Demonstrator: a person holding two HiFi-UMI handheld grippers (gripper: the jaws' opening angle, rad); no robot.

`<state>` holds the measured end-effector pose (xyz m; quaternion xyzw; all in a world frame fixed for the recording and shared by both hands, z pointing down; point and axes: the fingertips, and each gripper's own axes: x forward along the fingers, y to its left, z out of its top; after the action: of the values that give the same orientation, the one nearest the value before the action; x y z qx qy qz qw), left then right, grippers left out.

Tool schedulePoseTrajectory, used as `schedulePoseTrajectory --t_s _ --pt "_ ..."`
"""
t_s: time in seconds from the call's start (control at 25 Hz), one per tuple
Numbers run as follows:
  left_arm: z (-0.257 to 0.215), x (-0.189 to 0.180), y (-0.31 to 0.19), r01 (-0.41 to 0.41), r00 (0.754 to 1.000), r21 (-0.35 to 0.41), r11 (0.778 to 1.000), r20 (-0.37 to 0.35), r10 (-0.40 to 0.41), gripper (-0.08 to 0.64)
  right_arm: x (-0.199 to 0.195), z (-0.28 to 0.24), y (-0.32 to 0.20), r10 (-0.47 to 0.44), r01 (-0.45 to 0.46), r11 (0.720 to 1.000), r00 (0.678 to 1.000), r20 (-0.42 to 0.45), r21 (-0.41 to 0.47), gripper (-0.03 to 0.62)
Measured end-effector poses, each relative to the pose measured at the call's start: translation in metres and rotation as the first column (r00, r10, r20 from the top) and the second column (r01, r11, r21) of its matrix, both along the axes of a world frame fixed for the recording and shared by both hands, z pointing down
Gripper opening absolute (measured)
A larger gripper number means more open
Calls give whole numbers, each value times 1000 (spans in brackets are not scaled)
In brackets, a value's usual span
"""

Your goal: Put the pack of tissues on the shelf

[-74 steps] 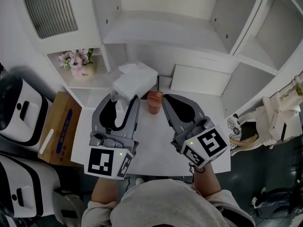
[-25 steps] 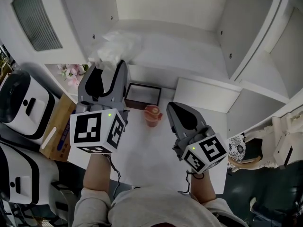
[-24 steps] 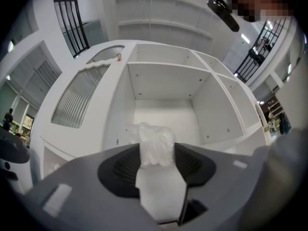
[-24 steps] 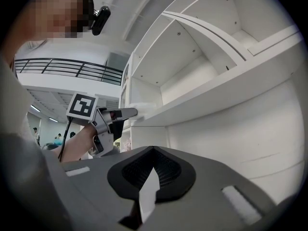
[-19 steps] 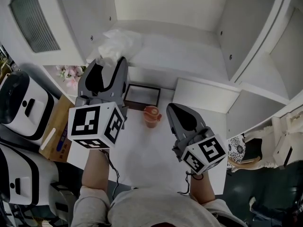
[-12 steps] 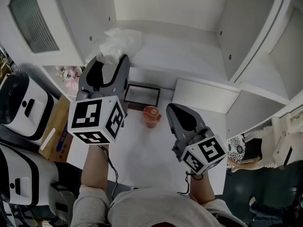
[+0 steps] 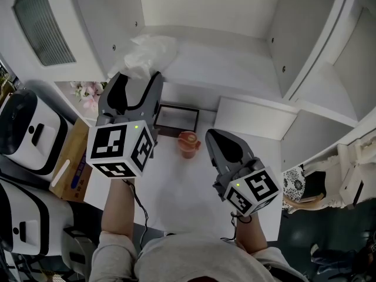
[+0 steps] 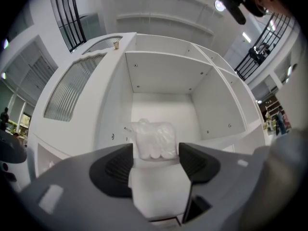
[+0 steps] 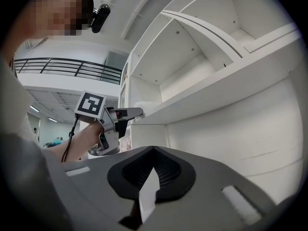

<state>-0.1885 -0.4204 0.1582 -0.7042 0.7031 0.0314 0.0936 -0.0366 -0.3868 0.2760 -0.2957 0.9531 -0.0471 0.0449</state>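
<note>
1. Shelf unit [image 7: 229, 60]: white, with several open compartments. The wide middle compartment is the reference for all positions below.

2. Table [image 7: 176, 187]: white, set directly below and in front of that compartment.

3. White appliances [image 7: 23, 134]: two units, stacked to the left of the shelf unit and lower than the compartment.

4. Cardboard box [image 7: 73, 157]: between the appliances and the table, below the compartment's left end.

5. Left gripper [image 7: 138, 78]: raised to the compartment's front left edge and pointing into it. Its jaws have just been opening and now stand wide apart, released. The pads press on nothing. The pack sits at the jaw tips, in line with the gap.

6. Right gripper [image 7: 210, 135]: low over the table, below the compartment's middle and well short of its front edge. The jaws are clenched together with nothing between them. Only a thin bright sliver shows where the pads meet.

7. Pack of tissues [image 7: 144, 54]: white, in clear crinkled wrap. It rests on the compartment floor at the front left corner, close to the left side wall.

8. Framed tray [image 7: 176, 117]: dark-rimmed, on the table just under the compartment's front edge, left of centre.

9. Cup [image 7: 188, 143]: reddish, upright on the table, just in front of the tray and farther out from the compartment.

10. Flowers [image 7: 88, 91]: pink, in a small niche below and to the left of the compartment.
</note>
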Motion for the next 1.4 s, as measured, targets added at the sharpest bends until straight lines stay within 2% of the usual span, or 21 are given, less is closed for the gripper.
schedulePoseTrajectory --t_s 0.28,0.44,0.72,0.84,1.0,1.4 --pt "-1 -5 16 -17 1000 13 1000 -13 17 298 -7 -1 8 -13 13 1000 1000 -6 6 0" --pt "1 -2 29 -36 999 14 999 10 36 288 -14 -2 13 -20 20 1000 1000 -13 9 0" --pt "13 -4 52 -44 997 -11 999 61 45 166 -33 0 29 -45 45 999 999 -25 18 0" --pt "19 -8 62 -37 996 -23 999 79 39 73 -42 1 36 -48 49 999 998 -39 21 0" --pt "29 -14 77 -40 994 -45 998 101 44 2 -55 1 47 -53 54 998 997 -55 25 0" --pt "43 -24 122 -91 989 -52 995 111 96 1 -85 0 82 -54 57 998 996 -67 36 0"
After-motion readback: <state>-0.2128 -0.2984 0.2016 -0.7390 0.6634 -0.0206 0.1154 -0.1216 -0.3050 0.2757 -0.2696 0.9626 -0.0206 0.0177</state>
